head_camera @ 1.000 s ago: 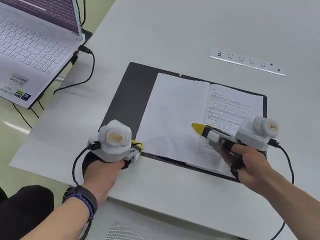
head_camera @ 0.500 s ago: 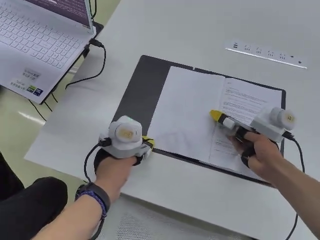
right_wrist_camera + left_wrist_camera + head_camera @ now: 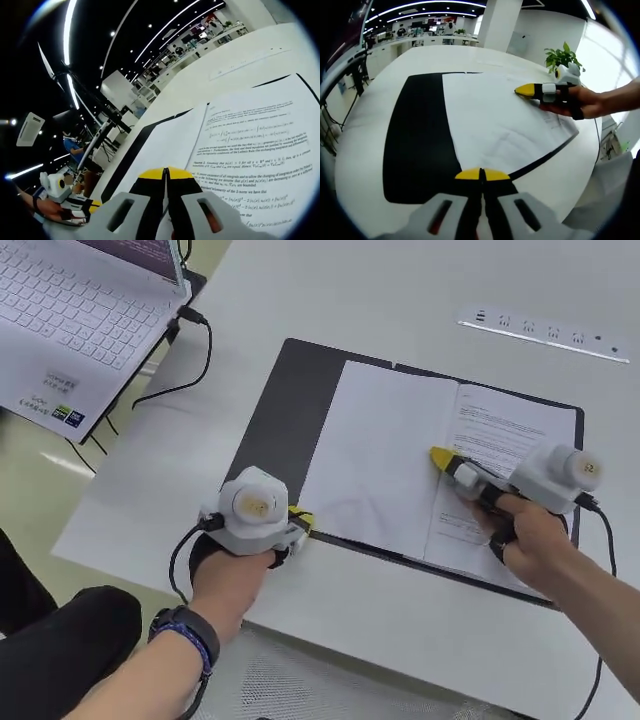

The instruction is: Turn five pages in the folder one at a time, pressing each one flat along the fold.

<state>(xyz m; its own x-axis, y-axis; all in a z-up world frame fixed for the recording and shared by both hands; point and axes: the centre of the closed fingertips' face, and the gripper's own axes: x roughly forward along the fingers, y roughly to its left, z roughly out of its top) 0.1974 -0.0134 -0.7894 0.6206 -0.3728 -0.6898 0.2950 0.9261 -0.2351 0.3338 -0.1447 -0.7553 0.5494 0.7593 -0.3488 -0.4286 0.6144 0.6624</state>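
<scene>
Flat black folder (image 3: 280, 420) holds smooth, white, rectangular pages (image 3: 375, 460).

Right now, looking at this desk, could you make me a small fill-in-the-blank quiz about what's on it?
1. The folder lies ___ on the white table.
2. Its left page is blank, while its right page is ___.
3. The jaws of the left gripper and of the right gripper are both ___.
4. At the table's far left sits a white ___ with a keyboard.

Missing words: open; printed; shut; laptop.
</scene>
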